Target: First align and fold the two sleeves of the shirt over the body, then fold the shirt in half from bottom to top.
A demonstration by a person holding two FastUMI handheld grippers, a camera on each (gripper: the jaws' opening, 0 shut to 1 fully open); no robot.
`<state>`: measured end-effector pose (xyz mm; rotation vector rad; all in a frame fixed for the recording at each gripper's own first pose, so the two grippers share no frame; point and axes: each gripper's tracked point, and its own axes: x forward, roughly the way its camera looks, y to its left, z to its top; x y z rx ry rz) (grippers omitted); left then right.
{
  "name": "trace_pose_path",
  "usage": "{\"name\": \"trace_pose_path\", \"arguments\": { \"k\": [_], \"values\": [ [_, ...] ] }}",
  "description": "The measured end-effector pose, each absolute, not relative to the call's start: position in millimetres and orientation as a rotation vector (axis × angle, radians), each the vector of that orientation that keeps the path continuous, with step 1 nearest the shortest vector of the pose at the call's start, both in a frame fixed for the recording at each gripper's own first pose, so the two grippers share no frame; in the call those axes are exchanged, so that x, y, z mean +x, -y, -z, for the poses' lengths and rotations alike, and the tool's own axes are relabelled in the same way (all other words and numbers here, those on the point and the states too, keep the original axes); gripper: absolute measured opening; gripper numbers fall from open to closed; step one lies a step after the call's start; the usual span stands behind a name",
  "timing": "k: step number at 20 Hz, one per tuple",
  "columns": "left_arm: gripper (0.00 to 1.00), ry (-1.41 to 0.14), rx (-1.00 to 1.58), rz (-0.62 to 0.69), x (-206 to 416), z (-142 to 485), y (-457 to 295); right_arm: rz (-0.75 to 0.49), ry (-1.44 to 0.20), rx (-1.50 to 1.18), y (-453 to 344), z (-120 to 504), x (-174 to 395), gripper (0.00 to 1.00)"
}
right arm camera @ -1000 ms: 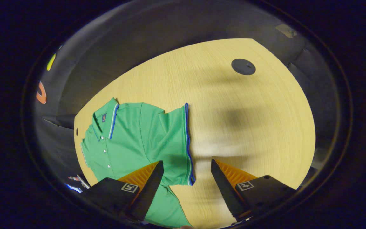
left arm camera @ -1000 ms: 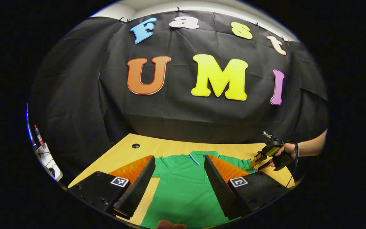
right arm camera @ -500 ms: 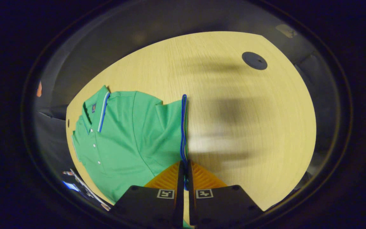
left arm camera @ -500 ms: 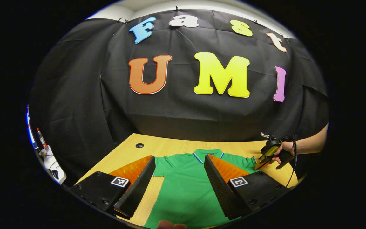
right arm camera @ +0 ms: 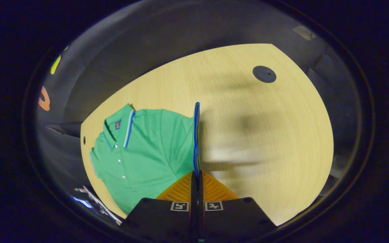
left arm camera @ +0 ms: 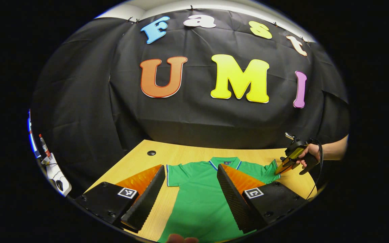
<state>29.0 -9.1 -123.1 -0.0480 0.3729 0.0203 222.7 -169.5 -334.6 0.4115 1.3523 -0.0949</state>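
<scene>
Shirt point(left arm camera: 201, 199) is lying flat on the table point(left arm camera: 181, 156) in my left gripper view, under my left hand-held gripper point(left arm camera: 189, 180), which is hovering wide apart; farther right, a hand point(left arm camera: 311, 153) is angling the other gripper down. In my right gripper view, the right hand-held gripper point(right arm camera: 197, 175) is pinching the sleeve point(right arm camera: 194, 138) hem, lifting it.
</scene>
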Motion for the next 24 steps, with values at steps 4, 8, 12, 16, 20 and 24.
{"name": "trace_pose_path", "arguments": {
  "k": [4,8,12,16,20,24],
  "values": [
    [0.99,-0.378,-0.054,-0.029,18,124,-8,0.061,-1.327,0.407,129,317,227,0.02],
    [0.99,-0.391,-0.065,-0.061,6,128,-35,0.003,-1.327,0.407,72,311,237,0.02],
    [0.99,-0.403,-0.058,-0.105,-9,131,-64,-0.041,-1.368,0.433,15,321,235,0.02],
    [0.99,-0.414,-0.059,-0.134,-18,134,-85,-0.047,-1.394,0.371,-13,333,234,0.06],
    [0.99,-0.406,-0.054,-0.137,-20,131,-96,-0.039,-1.386,0.453,-31,328,231,0.33],
    [0.99,-0.416,-0.045,-0.106,-19,136,-95,-0.007,-1.339,0.415,-19,316,215,0.69]
  ]
}}
